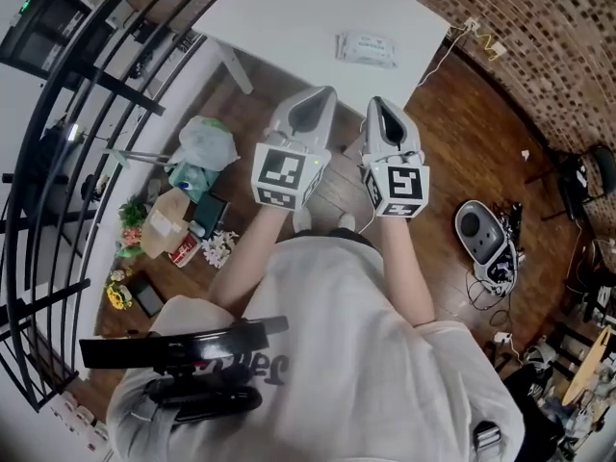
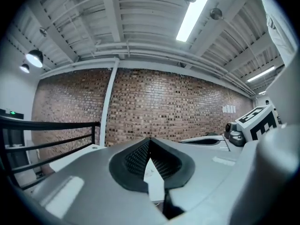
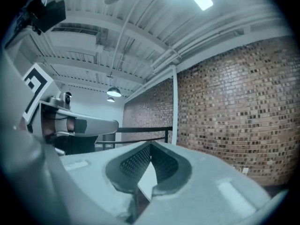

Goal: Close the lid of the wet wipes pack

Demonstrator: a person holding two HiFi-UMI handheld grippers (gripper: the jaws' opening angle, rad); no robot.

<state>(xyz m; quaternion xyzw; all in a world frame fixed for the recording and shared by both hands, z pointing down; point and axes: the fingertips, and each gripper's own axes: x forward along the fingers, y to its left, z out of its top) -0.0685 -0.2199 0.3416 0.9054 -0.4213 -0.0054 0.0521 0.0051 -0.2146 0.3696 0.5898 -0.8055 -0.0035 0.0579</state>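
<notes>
The wet wipes pack (image 1: 366, 48) lies flat on the white table (image 1: 289, 17), near its right end; it is too small to tell how its lid stands. Both grippers are held side by side in front of the person's chest, over the wooden floor and short of the table. My left gripper (image 1: 320, 94) is shut with nothing in it, its jaws meeting at the tips (image 2: 150, 139). My right gripper (image 1: 378, 104) is likewise shut and empty (image 3: 151, 145). Both gripper views point up at the brick wall and ceiling, so neither shows the pack.
A black railing (image 1: 67, 162) runs down the left. Bags, a cardboard box (image 1: 166, 221) and small clutter sit on the floor at left. A grey round device (image 1: 478, 231) with cables lies on the floor at right. A brick wall (image 1: 539, 27) stands behind the table.
</notes>
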